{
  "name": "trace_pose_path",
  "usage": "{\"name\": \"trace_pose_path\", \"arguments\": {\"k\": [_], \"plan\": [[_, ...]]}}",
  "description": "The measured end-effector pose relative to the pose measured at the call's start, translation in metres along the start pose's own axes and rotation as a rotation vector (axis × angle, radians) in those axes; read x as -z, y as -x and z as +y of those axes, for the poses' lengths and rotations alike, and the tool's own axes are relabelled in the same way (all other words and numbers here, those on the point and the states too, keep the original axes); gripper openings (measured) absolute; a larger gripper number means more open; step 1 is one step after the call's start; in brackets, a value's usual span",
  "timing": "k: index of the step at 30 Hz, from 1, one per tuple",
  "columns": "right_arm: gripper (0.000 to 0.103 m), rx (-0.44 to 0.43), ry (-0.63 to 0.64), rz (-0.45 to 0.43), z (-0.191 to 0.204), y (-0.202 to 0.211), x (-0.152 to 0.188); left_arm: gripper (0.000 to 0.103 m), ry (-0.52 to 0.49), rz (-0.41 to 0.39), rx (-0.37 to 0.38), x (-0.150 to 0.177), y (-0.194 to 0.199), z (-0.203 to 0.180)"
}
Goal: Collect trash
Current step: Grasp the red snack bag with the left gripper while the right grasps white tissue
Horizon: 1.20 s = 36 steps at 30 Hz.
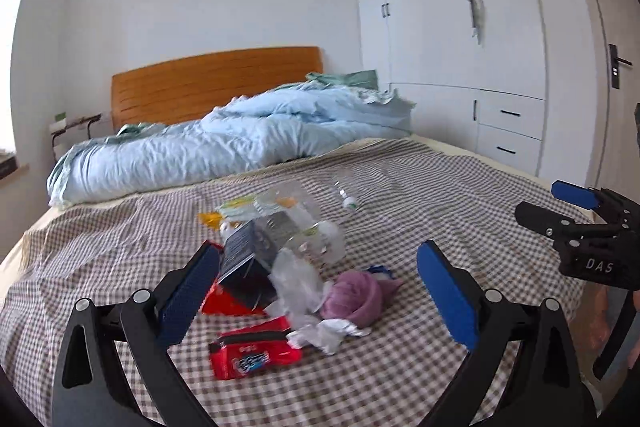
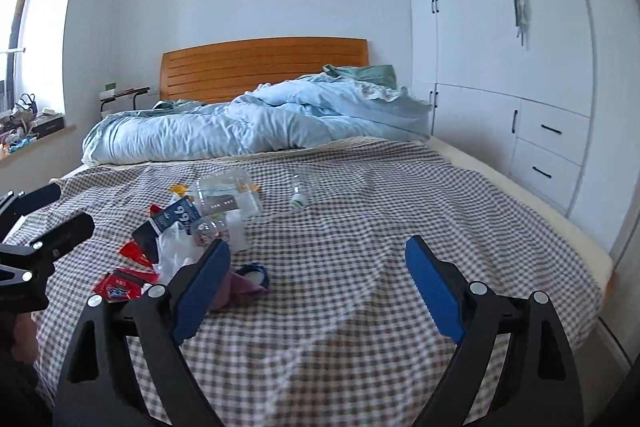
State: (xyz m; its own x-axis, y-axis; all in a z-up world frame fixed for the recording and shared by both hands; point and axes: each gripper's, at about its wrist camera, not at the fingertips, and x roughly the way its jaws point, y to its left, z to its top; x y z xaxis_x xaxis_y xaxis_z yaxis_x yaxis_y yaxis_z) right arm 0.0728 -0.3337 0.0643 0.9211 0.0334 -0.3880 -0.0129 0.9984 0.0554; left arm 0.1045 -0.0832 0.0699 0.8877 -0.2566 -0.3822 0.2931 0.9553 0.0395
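A heap of trash lies on the checked bed sheet (image 1: pixel 460 195): a red wrapper (image 1: pixel 256 353), a dark blue carton (image 1: pixel 244 263), a clear plastic container (image 1: pixel 296 223), crumpled white plastic (image 1: pixel 300 283), a purple wad (image 1: pixel 356 295) and a clear bottle (image 1: pixel 346 193) further back. My left gripper (image 1: pixel 316 251) hangs open above the heap and holds nothing. My right gripper (image 2: pixel 318 243) is open and empty too, over bare sheet to the right of the heap. Its view shows the red wrapper (image 2: pixel 118 287), the carton (image 2: pixel 176 219) and the bottle (image 2: pixel 302 193). Each gripper shows in the other's view: right gripper (image 1: pixel 538 199), left gripper (image 2: pixel 74 205).
A rumpled light blue duvet (image 1: pixel 240 139) covers the head of the bed in front of a wooden headboard (image 1: pixel 216 83). White wardrobes with drawers (image 1: pixel 460 47) line the right wall. A small bedside table (image 2: pixel 124 93) and a cluttered windowsill (image 2: pixel 24 123) are at the left.
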Motion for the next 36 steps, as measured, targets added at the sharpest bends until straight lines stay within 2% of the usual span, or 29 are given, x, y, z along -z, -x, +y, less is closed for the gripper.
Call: {"name": "trace_pose_path", "arguments": {"k": [5,8,9,10,12,15,17,19,21,24,27,31,32,33,34,36], "plan": [[0.086,-0.145,0.001,0.056,0.035,-0.032,0.011,0.096,0.126,0.128,-0.039,0.025,-0.023,0.069],[0.086,-0.18,0.075,0.099,0.063,-0.051,0.022,0.084,0.135,0.188,-0.113,0.034,-0.037,0.095],[0.079,-0.205,0.093,0.123,0.071,-0.058,0.026,0.078,0.145,0.21,-0.121,0.038,-0.041,0.101],[0.065,-0.232,0.104,0.149,0.078,-0.065,0.031,0.075,0.162,0.234,-0.116,0.043,-0.046,0.106],[0.053,-0.264,0.117,0.202,0.09,-0.079,0.039,0.066,0.204,0.312,-0.09,0.055,-0.059,0.115],[0.045,-0.33,0.148,0.259,0.108,-0.095,0.053,0.051,0.256,0.42,-0.062,0.073,-0.079,0.122],[0.044,-0.353,0.192,0.298,0.122,-0.103,0.063,0.045,0.299,0.477,-0.017,0.083,-0.087,0.127],[0.038,-0.362,0.228,0.336,0.132,-0.11,0.072,0.044,0.323,0.514,0.027,0.09,-0.091,0.126],[0.029,-0.35,0.243,0.365,0.137,-0.119,0.078,0.044,0.327,0.522,0.048,0.092,-0.092,0.125],[0.029,-0.354,0.224,0.408,0.135,-0.128,0.086,0.044,0.354,0.532,0.083,0.093,-0.091,0.125],[0.008,-0.357,0.19,0.397,0.128,-0.126,0.086,0.044,0.4,0.543,0.121,0.092,-0.09,0.126],[0.003,-0.357,0.138,0.336,0.116,-0.114,0.081,0.043,0.388,0.553,0.131,0.095,-0.092,0.117],[0.003,-0.353,0.133,0.321,0.114,-0.111,0.079,0.034,0.366,0.544,0.131,0.094,-0.091,0.113],[0.003,-0.354,0.128,0.308,0.111,-0.109,0.077,0.014,0.343,0.546,0.142,0.095,-0.091,0.108],[0.003,-0.362,0.121,0.297,0.109,-0.107,0.075,0.014,0.333,0.547,0.145,0.095,-0.092,0.106],[0.003,-0.364,0.109,0.279,0.106,-0.104,0.072,0.004,0.315,0.52,0.14,0.091,-0.088,0.102]]}}
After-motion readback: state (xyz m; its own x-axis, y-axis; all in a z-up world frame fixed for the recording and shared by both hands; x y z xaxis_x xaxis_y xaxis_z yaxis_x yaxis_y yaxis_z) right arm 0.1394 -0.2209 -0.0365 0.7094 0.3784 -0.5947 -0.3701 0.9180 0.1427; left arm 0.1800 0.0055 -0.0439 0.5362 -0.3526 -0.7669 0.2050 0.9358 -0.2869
